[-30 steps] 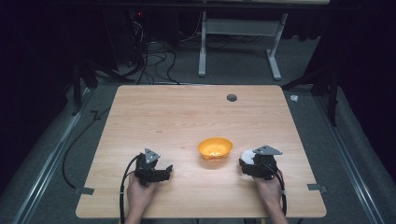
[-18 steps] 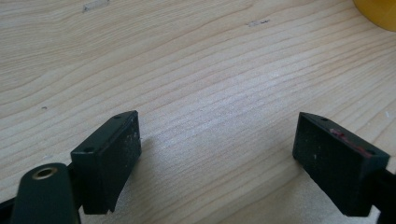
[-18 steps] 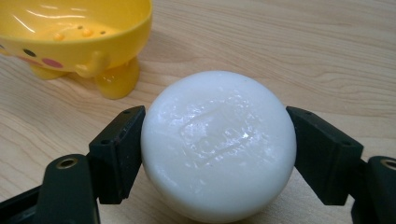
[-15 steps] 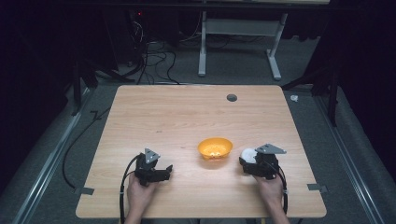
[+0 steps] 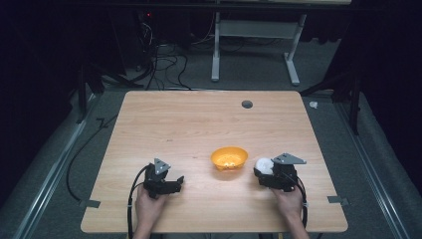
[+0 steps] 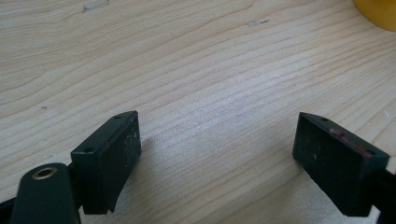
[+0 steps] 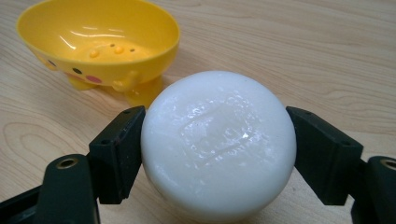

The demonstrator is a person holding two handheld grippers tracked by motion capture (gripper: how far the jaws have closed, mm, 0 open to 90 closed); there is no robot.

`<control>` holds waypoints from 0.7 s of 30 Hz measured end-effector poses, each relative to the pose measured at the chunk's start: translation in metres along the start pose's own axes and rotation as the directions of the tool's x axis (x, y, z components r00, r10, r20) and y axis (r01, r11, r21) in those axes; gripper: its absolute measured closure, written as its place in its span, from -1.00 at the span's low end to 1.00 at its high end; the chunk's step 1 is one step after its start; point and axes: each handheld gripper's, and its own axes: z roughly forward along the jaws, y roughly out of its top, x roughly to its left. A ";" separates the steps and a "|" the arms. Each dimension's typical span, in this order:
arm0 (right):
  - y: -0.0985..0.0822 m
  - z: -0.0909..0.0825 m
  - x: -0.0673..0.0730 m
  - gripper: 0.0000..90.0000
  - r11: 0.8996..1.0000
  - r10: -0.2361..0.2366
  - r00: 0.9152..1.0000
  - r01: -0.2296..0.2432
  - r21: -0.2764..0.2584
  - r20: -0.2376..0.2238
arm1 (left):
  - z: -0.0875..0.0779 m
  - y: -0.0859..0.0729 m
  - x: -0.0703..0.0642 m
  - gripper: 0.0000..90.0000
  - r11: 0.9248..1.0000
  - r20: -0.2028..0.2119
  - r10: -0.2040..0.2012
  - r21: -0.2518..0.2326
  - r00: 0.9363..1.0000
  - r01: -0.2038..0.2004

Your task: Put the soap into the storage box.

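White object: a smooth, glossy white rounded puck [image 7: 218,145] with a domed top and softly curved edge, possibly soap or wax; the material cannot be told for sure
Where it is: just above or on the pale wooden tabletop [image 5: 199,124] near the person's right hand, just to the right of the bowl in the high view
Grasp: the right gripper [image 7: 215,156] is clenched on the puck, one black jaw pad pressed flat against each side at its widest part
How it will likely handle: judged light and stiff, with a slick, shiny skin that could slip out of a loose squeeze; the mid-height sides are the best place to hold it, since the curve falls away above and below
Surface detail: faint ripples and a slight crease show on its top, catching the light
Bowl: a small yellow plastic bowl [image 7: 100,39] with stubby feet and a cartoon face, glossy and hard, standing upright just beyond the puck with some small yellow bits inside
Left gripper: the left gripper [image 6: 219,154] is released, jaws spread wide over bare wood with nothing between them; their pads look matte and lightly scuffed
Table: light wood-grain laminate, flat and smooth, with a small dark round hole [image 5: 247,104] near its far edge
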 end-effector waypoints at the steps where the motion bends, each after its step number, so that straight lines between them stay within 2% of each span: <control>1: 0.001 -0.001 0.000 -0.45 1.000 0.002 1.000 -0.002 -0.005 -0.004 | 0.000 0.000 0.000 -0.65 1.000 0.000 0.000 0.000 1.000 0.000; 10: 0.013 -0.011 0.004 -0.45 1.000 -0.016 0.999 0.015 -0.026 -0.030 | 0.000 0.000 0.000 -0.65 1.000 0.001 0.000 0.000 1.000 0.000; 15: 0.024 -0.017 0.009 -0.45 0.998 -0.048 0.998 0.046 -0.042 -0.043 | 0.000 0.000 0.000 -0.65 1.000 0.001 0.000 0.000 1.000 0.000; 18: 0.027 -0.018 0.011 -0.45 0.998 -0.048 0.998 0.046 -0.046 -0.048 | 0.000 0.000 0.000 -0.65 1.000 0.001 0.000 0.000 1.000 0.000; 21: 0.034 -0.019 0.012 -0.45 0.998 -0.049 0.996 0.045 -0.049 -0.072 | 0.000 0.000 0.000 -0.65 1.000 0.000 0.000 0.000 1.000 0.000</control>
